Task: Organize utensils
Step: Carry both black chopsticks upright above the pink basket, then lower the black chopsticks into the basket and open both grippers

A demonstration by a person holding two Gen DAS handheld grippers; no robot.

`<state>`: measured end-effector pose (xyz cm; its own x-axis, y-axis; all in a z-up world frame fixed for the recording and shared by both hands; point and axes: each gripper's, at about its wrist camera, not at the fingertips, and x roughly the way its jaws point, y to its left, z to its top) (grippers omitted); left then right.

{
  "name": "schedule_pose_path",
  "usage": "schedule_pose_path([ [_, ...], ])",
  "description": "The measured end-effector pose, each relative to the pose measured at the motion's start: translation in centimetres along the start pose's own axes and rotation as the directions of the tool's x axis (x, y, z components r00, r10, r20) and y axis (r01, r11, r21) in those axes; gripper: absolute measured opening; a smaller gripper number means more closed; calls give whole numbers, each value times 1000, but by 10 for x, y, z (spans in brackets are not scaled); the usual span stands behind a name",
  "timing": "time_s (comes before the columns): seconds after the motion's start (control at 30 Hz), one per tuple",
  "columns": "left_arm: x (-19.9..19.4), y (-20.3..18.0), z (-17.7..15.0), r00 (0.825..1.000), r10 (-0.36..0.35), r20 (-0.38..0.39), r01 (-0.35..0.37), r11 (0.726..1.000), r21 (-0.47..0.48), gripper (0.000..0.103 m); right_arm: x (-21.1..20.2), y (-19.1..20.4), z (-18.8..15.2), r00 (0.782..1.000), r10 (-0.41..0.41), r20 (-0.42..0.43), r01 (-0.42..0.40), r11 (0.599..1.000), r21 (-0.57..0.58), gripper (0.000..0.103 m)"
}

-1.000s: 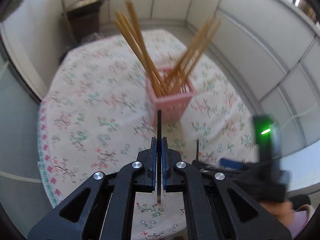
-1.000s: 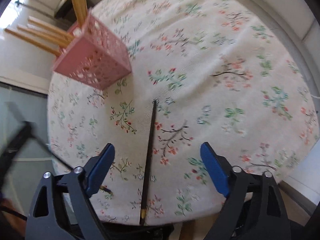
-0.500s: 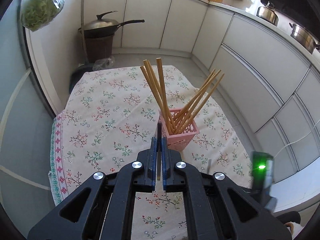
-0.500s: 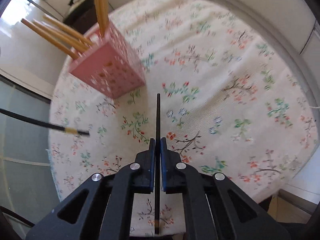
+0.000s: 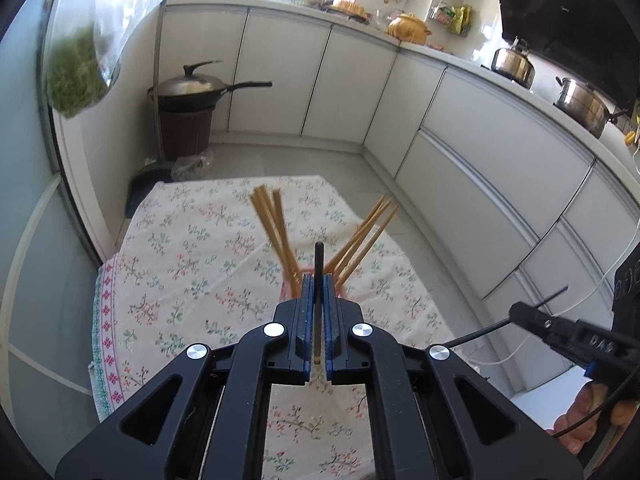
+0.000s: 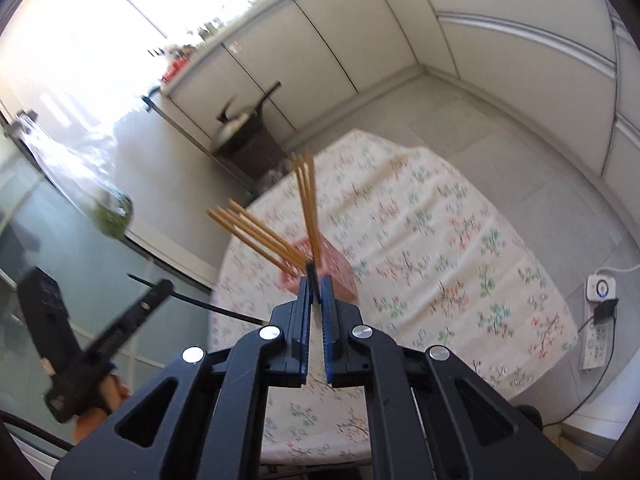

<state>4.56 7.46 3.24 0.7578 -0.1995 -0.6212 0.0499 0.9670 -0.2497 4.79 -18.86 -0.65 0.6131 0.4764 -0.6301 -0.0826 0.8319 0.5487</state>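
Observation:
A pink perforated basket (image 6: 336,270) stands on the floral tablecloth (image 6: 440,248) and holds several wooden chopsticks (image 6: 306,196), fanned in two bunches. In the left wrist view the chopsticks (image 5: 276,232) rise just beyond my left gripper (image 5: 317,280), which mostly hides the basket. My left gripper is shut on a black chopstick (image 5: 319,264), held high above the table. My right gripper (image 6: 316,280) is shut on another black chopstick (image 6: 310,270), also lifted above the basket. The left gripper also shows in the right wrist view (image 6: 158,292), at the left.
White kitchen cabinets (image 5: 480,128) run round the far side. A wok sits on a brown bin (image 5: 184,120) past the table's far left corner. A bag of greens (image 5: 76,76) hangs at the left. A power strip (image 6: 598,320) lies on the floor at the right.
My right gripper closed on the black chopstick that lay on the cloth and lifted it. Both grippers have risen well above the table with their chopsticks.

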Motion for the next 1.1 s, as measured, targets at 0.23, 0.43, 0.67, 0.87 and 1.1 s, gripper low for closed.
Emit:
schedule_pose_path([
  [0.23,-2,-15,37,997,16,75,-17,1000,18,3,-27,15,44,994,39,99,-38,999,-16,5],
  [0.43,24,-16,50,997,33,64,-34,999,18,4,-22,28,66,989,42,140,-34,998,-55,5],
  [0.67,62,0,45,999,10,-34,-11,999,-33,9,5,32,74,992,36,119,-29,998,-56,5],
  [0.87,42,7,47,999,19,37,-17,999,-42,17,24,41,74,995,11,103,-2,997,-80,5],
  [1.1,32,15,51,997,29,65,-25,998,-63,33,58,61,76,997,-41,60,48,990,-131,5],
])
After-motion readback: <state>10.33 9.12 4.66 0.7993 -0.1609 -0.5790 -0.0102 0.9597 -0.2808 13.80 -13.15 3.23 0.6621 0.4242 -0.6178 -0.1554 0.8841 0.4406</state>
